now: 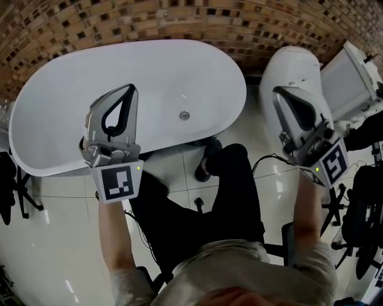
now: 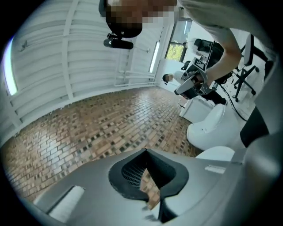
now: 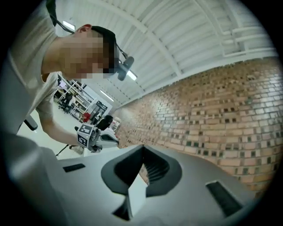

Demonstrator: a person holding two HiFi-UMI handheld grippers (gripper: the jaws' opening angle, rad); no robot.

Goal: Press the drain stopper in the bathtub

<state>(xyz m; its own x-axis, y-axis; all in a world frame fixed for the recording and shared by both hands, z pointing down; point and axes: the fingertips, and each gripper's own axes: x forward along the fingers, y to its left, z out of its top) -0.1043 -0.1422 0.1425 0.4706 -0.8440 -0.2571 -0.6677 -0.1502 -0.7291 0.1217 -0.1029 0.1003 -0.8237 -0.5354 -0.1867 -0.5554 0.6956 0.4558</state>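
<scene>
The white oval bathtub (image 1: pixel 42 89) fills the upper left of the head view. Its small round metal drain stopper (image 1: pixel 184 115) sits on the tub floor, right of centre. My left gripper (image 1: pixel 131 87) hovers over the tub's middle, left of the stopper and well apart from it, jaws shut with nothing in them. My right gripper (image 1: pixel 276 91) is held over the toilet, outside the tub, also shut and empty. Both gripper views point up at the brick wall: the left gripper (image 2: pixel 146 151) and the right gripper (image 3: pixel 142 147) show closed tips, and neither shows the stopper.
A white toilet (image 1: pixel 293 69) with its cistern (image 1: pixel 350 77) stands right of the tub. A brown brick wall (image 1: pixel 179 18) runs behind both. The person's dark-trousered legs (image 1: pixel 221 197) stand on the tile floor by the tub's near rim. Black office chairs (image 1: pixel 365 227) sit at the far right.
</scene>
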